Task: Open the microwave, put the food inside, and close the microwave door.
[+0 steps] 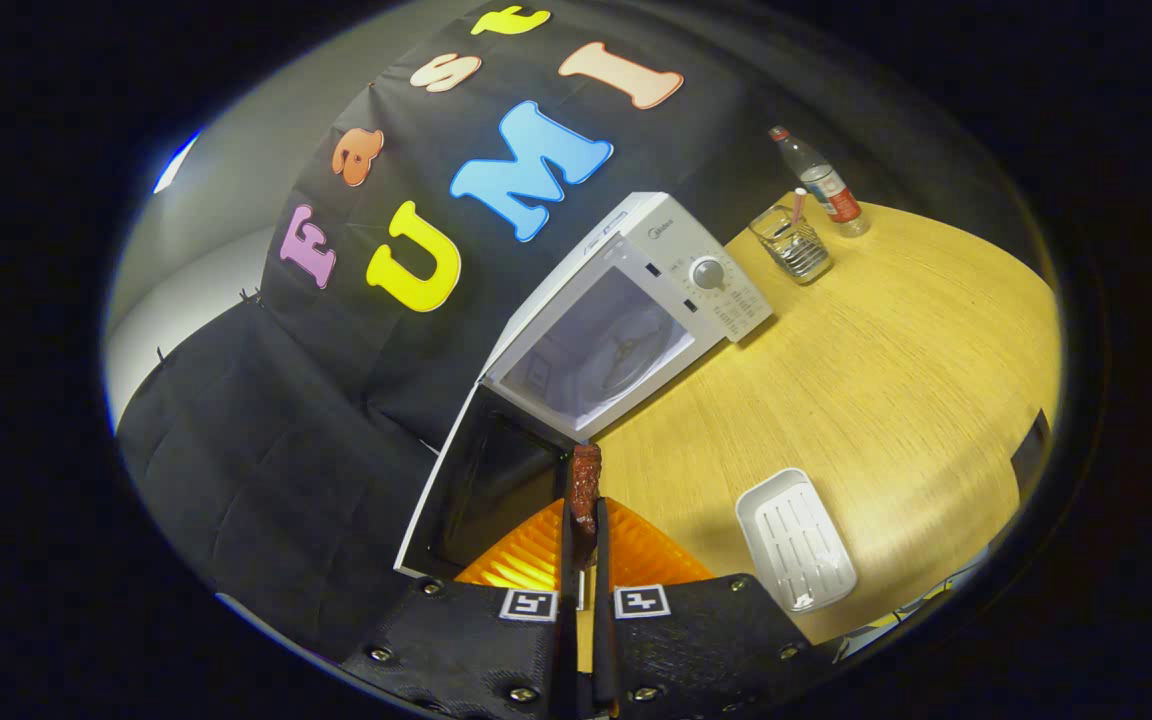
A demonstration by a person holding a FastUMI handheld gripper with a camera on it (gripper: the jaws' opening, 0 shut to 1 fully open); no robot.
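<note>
Between the fingers of the gripper sits the food — a reddish-brown, glazed piece standing up from the tips, with both fingers nearly closed and pressing on it. Just ahead and a little to the left, the microwave door lies swung fully open, its dark window facing up. Beyond it the microwave shows its pale cavity and turntable, control dial to the right. A white ridged tray rests on the wooden table to the right of the fingers; a glass and a bottle stand well beyond, past the microwave. The risk now seems twofold — the narrow, slick-looking piece could twist or slip from so thin a pinch, and a low approach might catch the open door or the cavity's lip.
</note>
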